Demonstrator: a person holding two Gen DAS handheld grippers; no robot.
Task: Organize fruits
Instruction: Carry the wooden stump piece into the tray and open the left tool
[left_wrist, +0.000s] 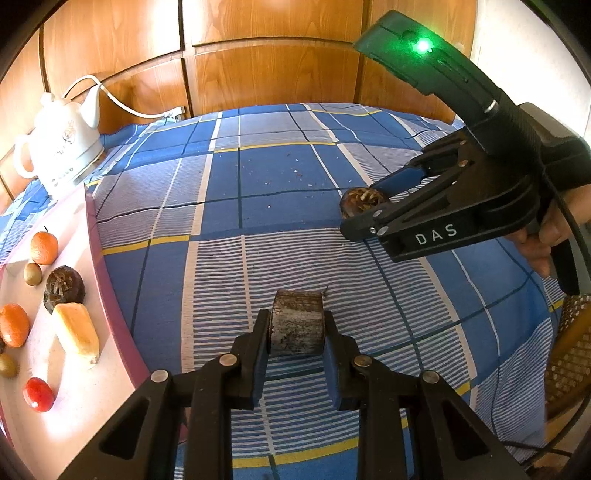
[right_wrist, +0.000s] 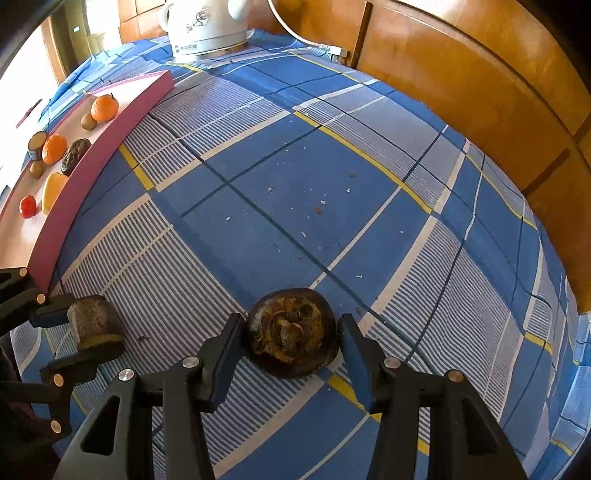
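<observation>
Item 1. Short, dark brown cylindrical chunk with a rough mottled skin, at 6 o'clock in the left wrist view. It is pinched by its two flat ends between the blue pads of the left gripper, low over the blue-and-white checked tablecloth; whether it touches the cloth cannot be told. Gripping the flat faces probably keeps the piece from rolling.

Item 2. Round, dark brown fruit with a withered orange-streaked top, at 6 o'clock in the right wrist view, resting on the cloth. The right gripper brackets it; the left pad looks to touch its side, while a sliver of gap shows at the right pad, so a firm hold is doubtful.

Item 3. Pink rectangular tray, at 8 o'clock in the left wrist view, evidently the collecting place. It holds two orange citrus fruits, two small olive-green ones, a dark round fruit, a yellow-orange wedge and a red tomato-like fruit, each lying apart.

Item 4. White ceramic electric kettle, at 10 o'clock, beyond the tray.

Judgement: both remaining pieces likely go to the tray next.
</observation>
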